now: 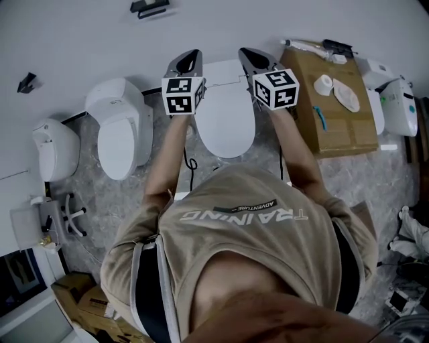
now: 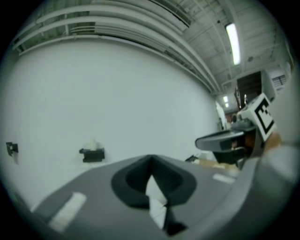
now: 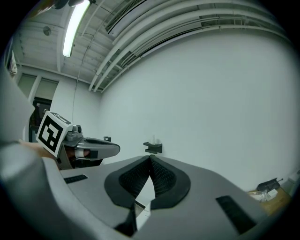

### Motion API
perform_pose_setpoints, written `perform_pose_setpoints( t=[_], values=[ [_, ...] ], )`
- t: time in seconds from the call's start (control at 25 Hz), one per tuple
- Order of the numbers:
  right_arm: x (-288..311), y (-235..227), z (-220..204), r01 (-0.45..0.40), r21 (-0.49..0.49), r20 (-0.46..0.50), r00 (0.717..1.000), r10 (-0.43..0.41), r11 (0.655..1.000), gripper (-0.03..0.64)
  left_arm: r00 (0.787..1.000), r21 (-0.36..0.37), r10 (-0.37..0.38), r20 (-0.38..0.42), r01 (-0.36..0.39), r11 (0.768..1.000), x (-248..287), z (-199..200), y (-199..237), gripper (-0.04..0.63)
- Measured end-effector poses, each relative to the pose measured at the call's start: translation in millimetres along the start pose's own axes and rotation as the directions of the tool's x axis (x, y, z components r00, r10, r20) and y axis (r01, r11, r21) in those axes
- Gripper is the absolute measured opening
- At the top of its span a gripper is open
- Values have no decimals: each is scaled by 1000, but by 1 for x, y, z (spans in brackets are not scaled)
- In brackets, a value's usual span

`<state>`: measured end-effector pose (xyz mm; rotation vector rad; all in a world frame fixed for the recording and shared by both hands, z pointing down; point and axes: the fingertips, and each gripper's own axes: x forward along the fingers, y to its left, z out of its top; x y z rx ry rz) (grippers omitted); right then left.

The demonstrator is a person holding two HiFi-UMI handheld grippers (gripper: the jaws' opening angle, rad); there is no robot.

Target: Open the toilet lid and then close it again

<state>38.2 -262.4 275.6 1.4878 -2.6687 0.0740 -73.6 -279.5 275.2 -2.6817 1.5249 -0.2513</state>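
The white toilet [image 1: 226, 127] stands straight ahead of me against the wall, its oval lid lying flat and down. Both grippers are held up above its tank, apart from the lid. My left gripper [image 1: 191, 57] hangs over the tank's left side; its jaws meet at the tips [image 2: 151, 158], shut on nothing. My right gripper [image 1: 249, 55] is over the tank's right side, jaws likewise pressed together [image 3: 150, 158] and empty. Both gripper views look at the bare white wall; only a sliver of white shows through the gap under each pair of jaws.
A second toilet [image 1: 120, 130] and a smaller white fixture [image 1: 53, 147] stand at the left. A cardboard box [image 1: 338, 127] with white parts sits right of the toilet, and another white unit [image 1: 395, 100] beyond it. A black bracket [image 1: 149, 7] is on the wall.
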Motion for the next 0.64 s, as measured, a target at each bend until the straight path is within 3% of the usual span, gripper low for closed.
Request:
perform_pose_setpoints(
  t=[0.64],
  values=[
    [7, 0, -7, -13, -4, 0, 1000, 13, 1000, 11, 1000, -9, -17, 10, 17, 1000, 12, -2, 2, 3]
  ],
)
